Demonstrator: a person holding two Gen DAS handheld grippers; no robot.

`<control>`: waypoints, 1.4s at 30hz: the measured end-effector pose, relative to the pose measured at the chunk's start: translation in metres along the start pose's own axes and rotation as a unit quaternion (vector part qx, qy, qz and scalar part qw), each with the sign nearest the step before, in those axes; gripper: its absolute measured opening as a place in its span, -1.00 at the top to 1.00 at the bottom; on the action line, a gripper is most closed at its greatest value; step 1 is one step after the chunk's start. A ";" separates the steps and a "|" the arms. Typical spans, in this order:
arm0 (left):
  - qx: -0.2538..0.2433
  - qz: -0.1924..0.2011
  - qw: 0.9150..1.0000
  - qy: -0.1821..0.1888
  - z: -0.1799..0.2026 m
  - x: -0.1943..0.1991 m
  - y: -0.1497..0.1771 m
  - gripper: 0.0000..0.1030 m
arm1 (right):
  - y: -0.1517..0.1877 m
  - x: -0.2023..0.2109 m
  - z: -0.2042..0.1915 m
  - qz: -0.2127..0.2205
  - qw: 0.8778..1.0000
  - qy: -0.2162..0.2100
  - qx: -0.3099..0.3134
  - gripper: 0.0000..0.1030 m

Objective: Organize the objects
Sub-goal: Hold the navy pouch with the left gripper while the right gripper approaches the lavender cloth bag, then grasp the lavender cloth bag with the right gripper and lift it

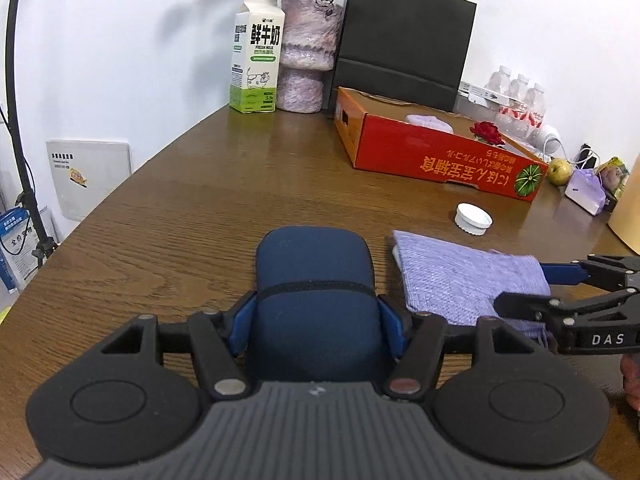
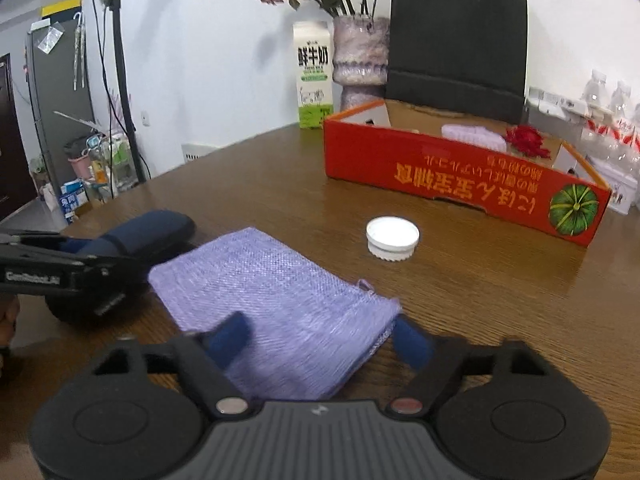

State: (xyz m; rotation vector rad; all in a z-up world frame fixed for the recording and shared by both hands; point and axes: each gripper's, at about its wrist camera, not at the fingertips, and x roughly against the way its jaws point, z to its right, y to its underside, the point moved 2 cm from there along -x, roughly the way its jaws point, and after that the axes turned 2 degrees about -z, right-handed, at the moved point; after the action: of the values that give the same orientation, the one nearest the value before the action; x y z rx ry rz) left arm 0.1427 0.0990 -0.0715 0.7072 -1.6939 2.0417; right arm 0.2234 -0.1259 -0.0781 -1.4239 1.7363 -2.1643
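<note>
A dark blue case [image 1: 312, 272] lies lengthwise on the wooden table [image 1: 192, 208], and my left gripper [image 1: 318, 326] is shut on its near half, blue pads pressed to both sides. To its right lies a flat purple mesh pouch [image 1: 460, 276]. My right gripper [image 1: 532, 286] reaches in from the right around the pouch's drawstring end. In the right wrist view the blurred blue fingers [image 2: 230, 336] of my right gripper [image 2: 320, 338] straddle the pouch [image 2: 272, 292], whose fabric lies flat and unbunched. The case [image 2: 152, 232] and left gripper [image 2: 96, 252] show at the left.
A red cardboard box [image 1: 420, 152] stands beyond, holding another purple pouch [image 1: 430, 122] and a red flower [image 1: 487, 132]. A white lid [image 1: 473, 219] lies before it. A milk carton [image 1: 256, 56], vase [image 1: 306, 52] and black paper bag [image 1: 404, 36] line the wall; bottles [image 1: 520, 100] and an apple [image 1: 559, 171] sit right.
</note>
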 end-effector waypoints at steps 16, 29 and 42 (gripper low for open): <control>-0.006 -0.002 1.000 -0.013 0.004 -0.002 0.001 -0.24 | 0.007 0.048 0.045 0.112 0.987 -0.025 -0.114 0.79; -0.005 -0.002 1.000 -0.031 0.004 -0.002 0.000 -0.25 | 0.028 0.045 0.078 0.033 0.992 0.049 -0.114 0.18; -0.007 -0.003 0.999 -0.034 0.004 -0.002 0.000 -0.27 | 0.024 0.052 0.056 0.012 0.999 0.038 0.024 -0.93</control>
State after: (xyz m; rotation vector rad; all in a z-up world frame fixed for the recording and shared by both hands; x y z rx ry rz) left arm 0.1453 0.0953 -0.0720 0.7847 -1.7404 2.0209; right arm 0.2180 -0.2051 -0.0670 -1.3207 1.7031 -2.2588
